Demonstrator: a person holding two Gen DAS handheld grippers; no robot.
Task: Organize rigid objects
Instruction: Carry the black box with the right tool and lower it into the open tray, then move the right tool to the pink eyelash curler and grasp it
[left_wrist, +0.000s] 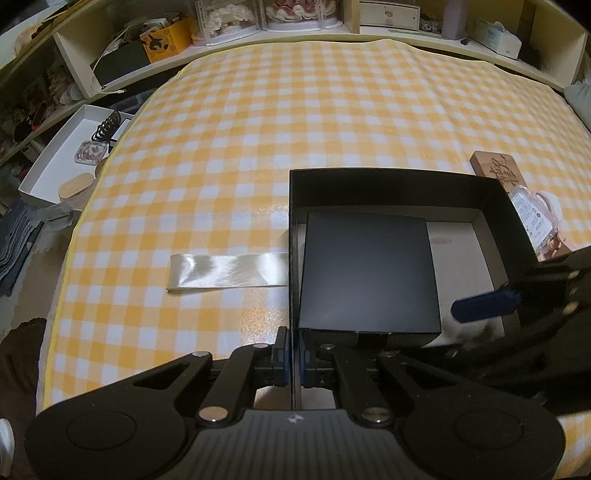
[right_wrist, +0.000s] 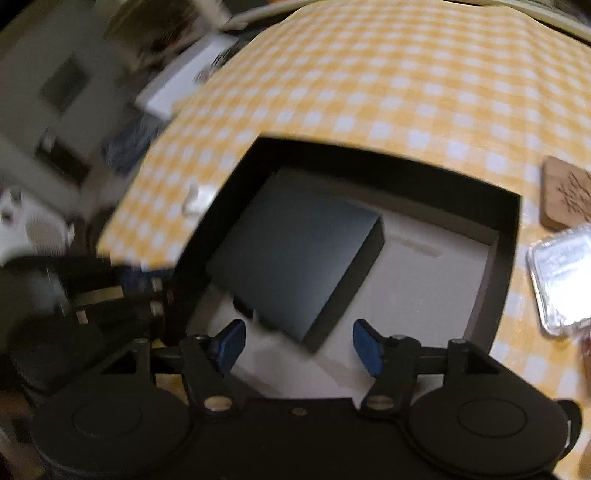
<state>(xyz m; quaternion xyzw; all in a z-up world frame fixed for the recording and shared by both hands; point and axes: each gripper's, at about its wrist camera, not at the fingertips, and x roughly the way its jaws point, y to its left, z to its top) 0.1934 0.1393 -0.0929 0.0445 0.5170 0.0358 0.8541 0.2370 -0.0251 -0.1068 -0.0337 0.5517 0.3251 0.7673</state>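
Observation:
A large open black box (left_wrist: 402, 184) stands on the yellow checked tablecloth (left_wrist: 295, 110). A smaller shut black box (left_wrist: 369, 273) lies flat inside it on the pale floor. My left gripper (left_wrist: 294, 356) is shut on the big box's left wall at its near corner. My right gripper (right_wrist: 299, 345) hangs over the box's inside, half open, its blue fingers (right_wrist: 231, 343) on either side of the small black box's (right_wrist: 295, 258) near corner without touching it. One blue finger of the right gripper (left_wrist: 487, 306) shows at the right of the left wrist view.
A white satin ribbon (left_wrist: 229, 269) lies flat left of the box. Right of it are a wooden board (left_wrist: 495, 166) and a clear plastic pack (left_wrist: 535, 218). A white tray (left_wrist: 55, 162) with small items sits off the table's left edge. Crowded shelves (left_wrist: 258, 22) run along the back.

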